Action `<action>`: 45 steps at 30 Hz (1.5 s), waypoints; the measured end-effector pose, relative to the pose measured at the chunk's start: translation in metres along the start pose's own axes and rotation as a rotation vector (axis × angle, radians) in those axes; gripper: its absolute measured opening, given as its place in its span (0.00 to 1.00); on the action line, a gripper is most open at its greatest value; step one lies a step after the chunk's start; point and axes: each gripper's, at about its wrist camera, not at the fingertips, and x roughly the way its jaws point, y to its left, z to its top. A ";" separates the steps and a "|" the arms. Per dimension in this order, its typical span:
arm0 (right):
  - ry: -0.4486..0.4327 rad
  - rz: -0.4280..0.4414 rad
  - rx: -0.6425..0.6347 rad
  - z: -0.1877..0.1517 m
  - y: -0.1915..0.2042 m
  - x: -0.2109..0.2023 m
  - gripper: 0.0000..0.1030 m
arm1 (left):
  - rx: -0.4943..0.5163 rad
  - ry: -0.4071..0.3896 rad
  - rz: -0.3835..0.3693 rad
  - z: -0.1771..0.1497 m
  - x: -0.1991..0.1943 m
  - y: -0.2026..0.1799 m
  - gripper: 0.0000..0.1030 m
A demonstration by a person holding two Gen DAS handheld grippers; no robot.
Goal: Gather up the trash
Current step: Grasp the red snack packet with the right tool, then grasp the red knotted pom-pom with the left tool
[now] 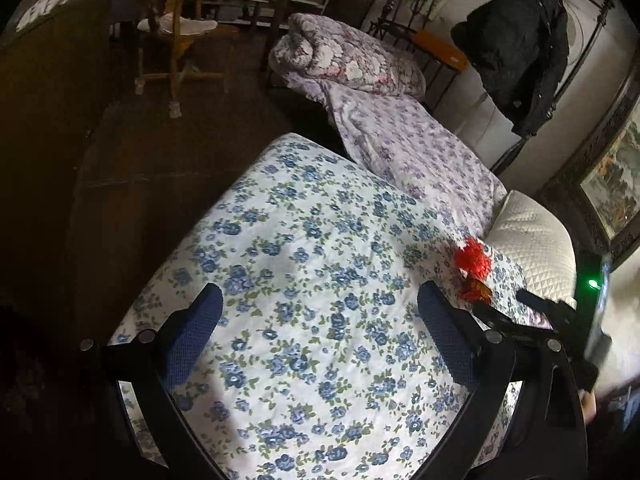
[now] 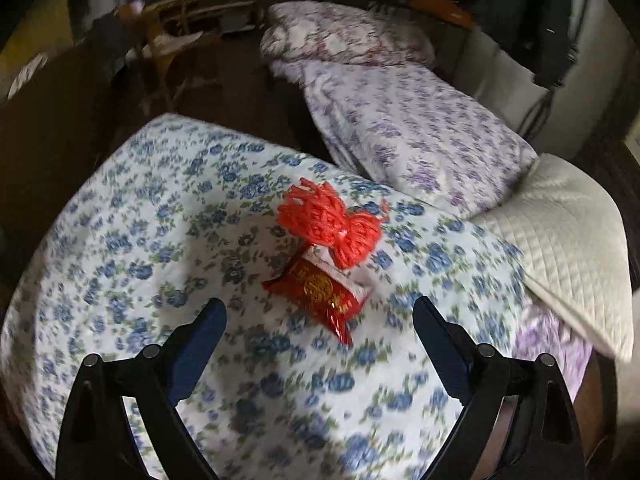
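A red foil snack wrapper (image 2: 320, 296) lies on the blue-flowered bedspread (image 2: 160, 240), with a red yarn tassel (image 2: 328, 226) touching its far end. My right gripper (image 2: 320, 322) is open and empty, hovering just short of the wrapper, which lies between and ahead of its fingertips. In the left wrist view the tassel (image 1: 474, 258) and wrapper (image 1: 476, 290) sit at the right, beyond the right fingertip. My left gripper (image 1: 320, 312) is open and empty above bare bedspread (image 1: 300, 260). The right gripper (image 1: 532, 312) shows there as a dark shape near the wrapper.
A purple-flowered quilt (image 1: 416, 148) and rolled blanket (image 1: 344, 56) lie farther along the bed. A cream quilted pillow (image 2: 568, 232) sits at the right. Dark floor (image 1: 160, 152), a wooden chair (image 1: 180, 40) and a desk lie to the left. A black jacket (image 1: 520, 48) hangs at right.
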 end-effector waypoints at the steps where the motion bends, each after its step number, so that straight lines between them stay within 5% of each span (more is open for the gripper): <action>1: 0.010 0.001 -0.011 0.001 0.000 0.005 0.89 | 0.008 0.007 0.001 0.000 0.002 -0.002 0.91; 6: 0.034 0.027 -0.056 0.010 -0.002 0.027 0.71 | 0.020 0.031 0.007 0.000 0.012 -0.008 0.91; 10: 0.042 0.060 -0.044 0.013 -0.004 0.037 0.67 | 0.024 0.037 0.014 -0.001 0.018 -0.011 0.91; 14: 0.038 0.108 0.009 0.007 0.002 0.030 0.32 | 0.055 0.031 0.030 -0.004 0.019 -0.019 0.91; 18: 0.057 0.145 0.129 -0.019 0.024 0.004 0.32 | 0.097 0.028 0.040 -0.007 0.021 -0.028 0.91; 23: 0.086 0.218 0.442 -0.076 0.032 -0.035 0.32 | 0.131 0.028 0.053 -0.010 0.024 -0.032 0.91; 28: 0.034 0.171 0.638 -0.140 0.048 -0.083 0.32 | 0.195 0.035 0.002 -0.014 0.029 -0.045 0.91; 31: -0.035 0.139 0.663 -0.166 0.056 -0.094 0.32 | 0.337 0.036 -0.046 -0.015 0.037 -0.079 0.91; 38: -0.068 0.153 0.623 -0.174 0.044 -0.095 0.32 | 0.552 0.113 -0.315 0.008 0.071 -0.165 0.92; 42: -0.065 0.164 0.662 -0.183 0.028 -0.095 0.32 | 0.718 0.133 -0.303 0.023 0.097 -0.212 0.93; 45: -0.061 0.182 0.658 -0.184 0.026 -0.093 0.32 | 0.731 0.206 -0.235 0.026 0.133 -0.232 0.93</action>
